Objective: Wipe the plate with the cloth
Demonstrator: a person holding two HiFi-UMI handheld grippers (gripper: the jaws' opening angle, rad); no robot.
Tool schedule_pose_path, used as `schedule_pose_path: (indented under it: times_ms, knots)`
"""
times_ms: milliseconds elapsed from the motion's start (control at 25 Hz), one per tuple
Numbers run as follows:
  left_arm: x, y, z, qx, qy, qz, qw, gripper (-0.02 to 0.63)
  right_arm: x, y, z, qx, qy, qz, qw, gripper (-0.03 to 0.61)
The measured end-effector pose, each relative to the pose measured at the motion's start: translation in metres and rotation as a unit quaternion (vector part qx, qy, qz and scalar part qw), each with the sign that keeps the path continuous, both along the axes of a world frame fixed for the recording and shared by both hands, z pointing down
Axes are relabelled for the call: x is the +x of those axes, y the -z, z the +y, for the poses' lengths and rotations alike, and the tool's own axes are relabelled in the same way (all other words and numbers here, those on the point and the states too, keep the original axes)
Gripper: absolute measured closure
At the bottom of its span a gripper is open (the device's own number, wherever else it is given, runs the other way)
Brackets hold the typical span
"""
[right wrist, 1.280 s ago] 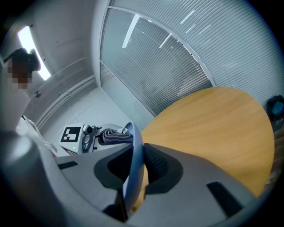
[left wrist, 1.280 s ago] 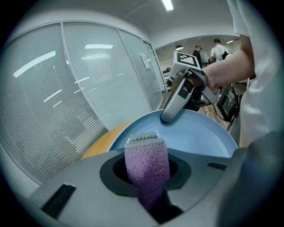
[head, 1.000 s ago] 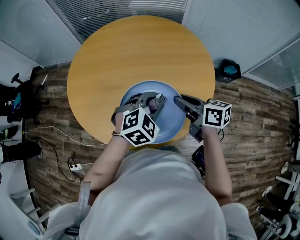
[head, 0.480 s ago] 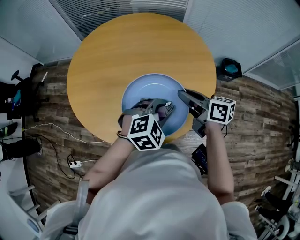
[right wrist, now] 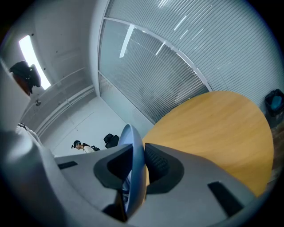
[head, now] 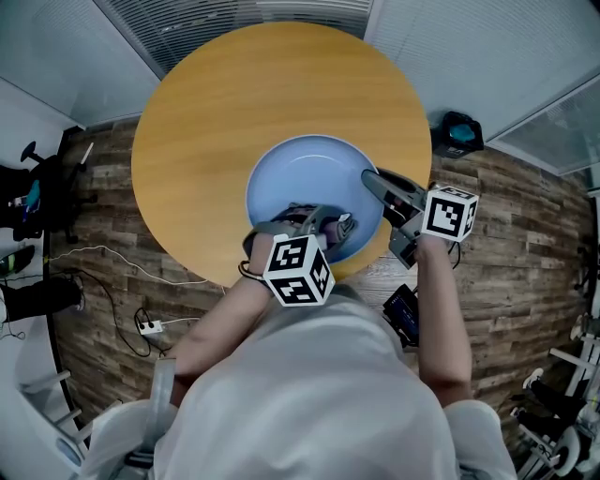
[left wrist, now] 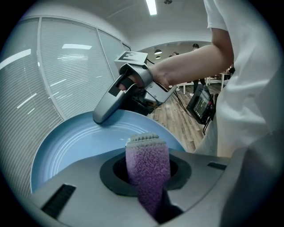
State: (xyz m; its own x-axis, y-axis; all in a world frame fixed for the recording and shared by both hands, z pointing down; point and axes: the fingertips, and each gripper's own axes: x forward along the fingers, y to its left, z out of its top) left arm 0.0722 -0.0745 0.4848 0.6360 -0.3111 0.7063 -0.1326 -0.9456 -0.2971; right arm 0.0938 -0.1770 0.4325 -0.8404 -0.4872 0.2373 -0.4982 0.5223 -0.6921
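- The plate (head: 309,169) looks smooth and faintly glossy, with faint rings across its blue face.
- The cloth (left wrist: 148,162) is nubby purple pile with a grey ribbed hem.
- My left gripper (head: 333,223) is matt grey plastic, darker and duller inside the jaws.
- The table (head: 262,84) is smooth, matt, wood-grained.
- The floor (head: 525,234) is rough-looking wooden planks.
- My shirt (head: 309,394) is plain white cloth.
- The blinds (head: 202,23) are thin, pale, smooth slats.
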Motion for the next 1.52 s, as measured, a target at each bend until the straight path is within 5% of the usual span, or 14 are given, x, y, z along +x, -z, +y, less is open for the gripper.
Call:
schedule_pose_path:
  times_ms: [720,1520]
  knots:
    - [-0.013,-0.006,-0.009,0.026,0.007,-0.019,0.9995,0.535,-0.001,-0.002,0.001,-0.007,0.015,-0.008,1.000,0.500]
    - [-0.053,0.020,-0.075,0.102,0.086,-0.024,0.9907,0.535,-0.010,-0.016,0.012,-0.033,0.054,0.001,0.998,0.495]
